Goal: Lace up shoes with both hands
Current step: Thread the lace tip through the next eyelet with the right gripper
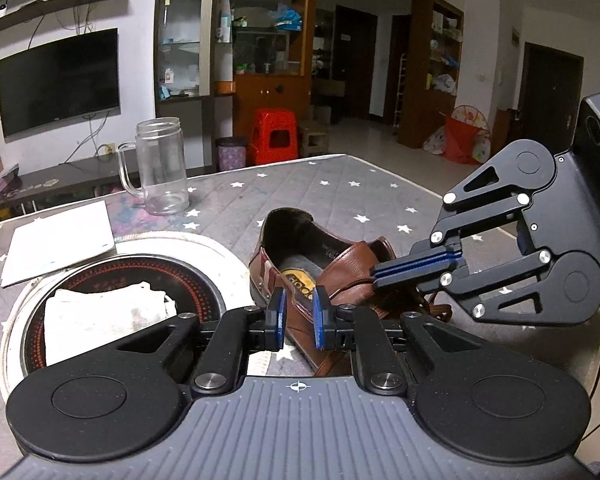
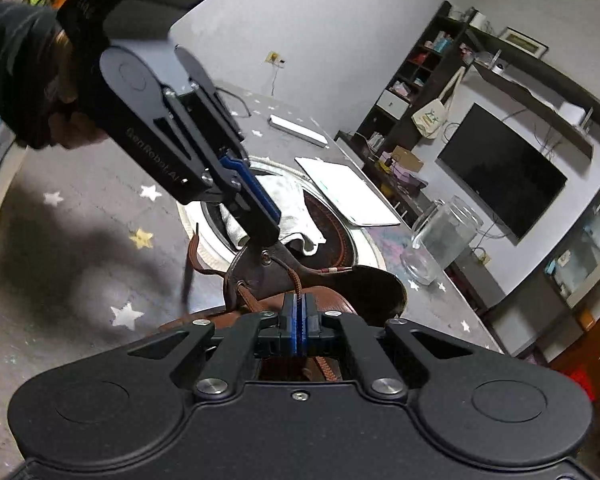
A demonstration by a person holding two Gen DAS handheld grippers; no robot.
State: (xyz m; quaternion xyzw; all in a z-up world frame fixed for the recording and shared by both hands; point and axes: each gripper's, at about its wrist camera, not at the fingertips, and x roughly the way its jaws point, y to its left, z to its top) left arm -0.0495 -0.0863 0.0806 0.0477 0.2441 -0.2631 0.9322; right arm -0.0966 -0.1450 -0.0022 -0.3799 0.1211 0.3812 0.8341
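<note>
Two grippers work over one brown leather shoe [image 1: 300, 280], which lies at the centre of the left wrist view on a grey star-printed table cover [image 1: 340, 192].

The left gripper [image 1: 298, 322], at the bottom of that view, has its blue pads set narrowly apart astride the shoe's side edge; whether they press the leather cannot be told. In the right wrist view it comes in from the upper left, and "GenRobot.AI" can be made out along its arm, partly cut off by shadow.

The right gripper [image 2: 299, 320] has its pads pressed together on a brown shoelace [image 2: 298, 284], which rises from a metal eyelet and passes between them; the lace's far end is hidden under the gripper body.

A yellow label inside the shoe shows dark letters, half hidden by the tongue and unreadable. Above and to the left stand a clear glass mug [image 1: 160, 168] and a white sheet [image 1: 60, 244], with a folded cloth [image 1: 104, 320] on a round dark plate.
</note>
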